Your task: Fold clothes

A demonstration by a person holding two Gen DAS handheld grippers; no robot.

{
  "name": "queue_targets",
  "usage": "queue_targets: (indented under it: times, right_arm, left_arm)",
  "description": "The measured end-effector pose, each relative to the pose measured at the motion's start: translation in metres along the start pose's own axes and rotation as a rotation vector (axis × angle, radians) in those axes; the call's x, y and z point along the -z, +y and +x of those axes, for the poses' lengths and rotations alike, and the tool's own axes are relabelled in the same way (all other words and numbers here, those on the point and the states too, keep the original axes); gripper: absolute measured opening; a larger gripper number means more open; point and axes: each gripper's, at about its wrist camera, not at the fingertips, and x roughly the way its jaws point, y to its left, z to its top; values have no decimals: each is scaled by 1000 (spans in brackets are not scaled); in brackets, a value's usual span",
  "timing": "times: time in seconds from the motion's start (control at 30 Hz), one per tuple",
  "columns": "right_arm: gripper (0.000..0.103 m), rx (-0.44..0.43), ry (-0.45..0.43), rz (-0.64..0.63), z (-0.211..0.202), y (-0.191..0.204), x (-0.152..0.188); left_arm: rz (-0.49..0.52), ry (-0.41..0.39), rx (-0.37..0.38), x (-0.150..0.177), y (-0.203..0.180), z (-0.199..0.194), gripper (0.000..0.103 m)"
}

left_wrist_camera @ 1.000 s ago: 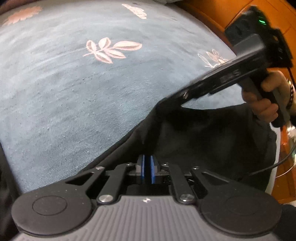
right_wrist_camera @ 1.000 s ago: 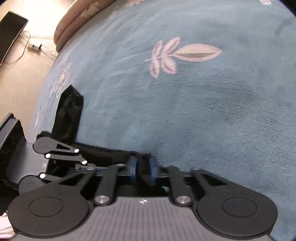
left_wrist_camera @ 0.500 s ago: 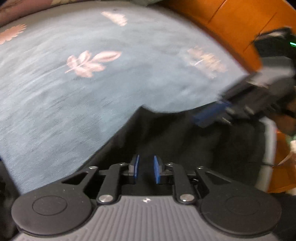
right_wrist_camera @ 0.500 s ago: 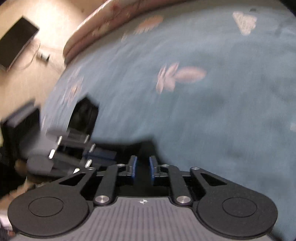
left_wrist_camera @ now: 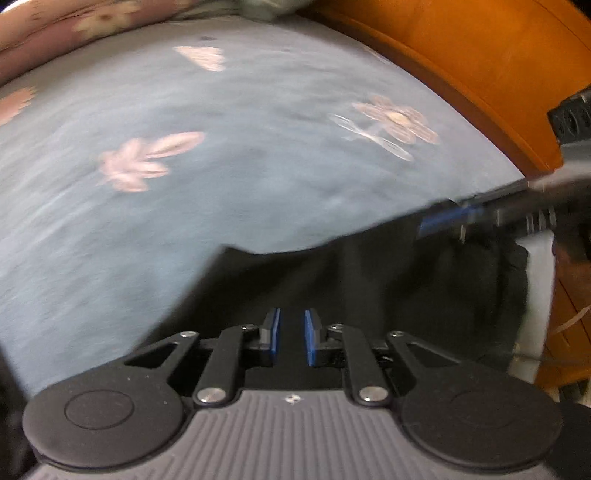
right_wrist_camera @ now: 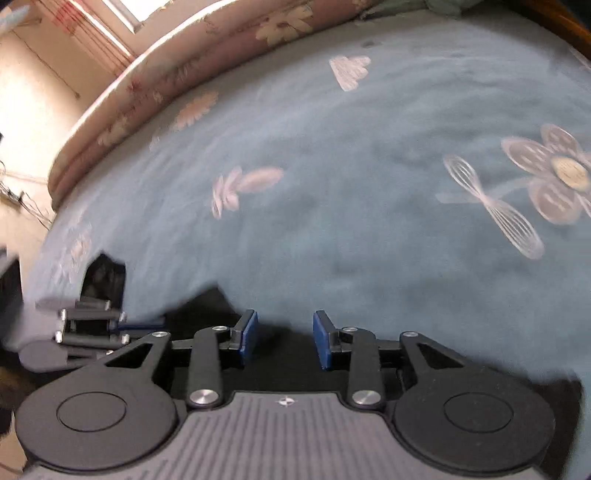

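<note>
Both fisheye views are dim, motion-blurred and bowed at the edges, with daylight glaring from a window [right_wrist_camera: 122, 14].

One black garment [left_wrist_camera: 369, 295], two tongs [left_wrist_camera: 291, 341], one bedspread [left_wrist_camera: 221, 184]

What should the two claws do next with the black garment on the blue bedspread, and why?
Probably lower both and pinch the garment's near edge again. The left claw and right claw are both open, holding nothing, with the black garment loose on the bedspread beneath them.
</note>
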Motion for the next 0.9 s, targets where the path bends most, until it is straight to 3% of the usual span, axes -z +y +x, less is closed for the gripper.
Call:
queue_targets:
  times: [0.17, 0.33, 0.5, 0.6, 0.73, 0.8, 0.87, 0.9]
  right_arm:
    - [40, 40, 65, -72, 4, 1, 44]
    - [40, 69, 46, -71, 8, -10, 63]
    - [41, 102, 110, -9, -14, -30, 92]
    - [41, 128, 118, 7, -30, -37, 98]
    - [48, 168, 83, 4, -45, -46, 98]
    - [48, 188, 66, 3, -52, -50, 98]
    - [37, 217, 84, -4, -54, -59, 105]
    - [36, 211, 84, 5, -56, -64, 109]
  left_arm:
    - [39, 5, 23, -3, -29, 28, 14]
    - [51, 15, -43, -7, -31, 44, 18]
    - [39, 79, -103, -17, -32, 41, 15]
    - [88, 84, -62, -26, -50, 34, 15]
    - [161, 61, 17, -36, -79, 39, 25]
    - [184, 86, -37, -37, -82, 55, 25]
    - [185, 115, -85, -38, -78, 69, 29]
    - [169, 108, -70, -39, -75, 66, 29]
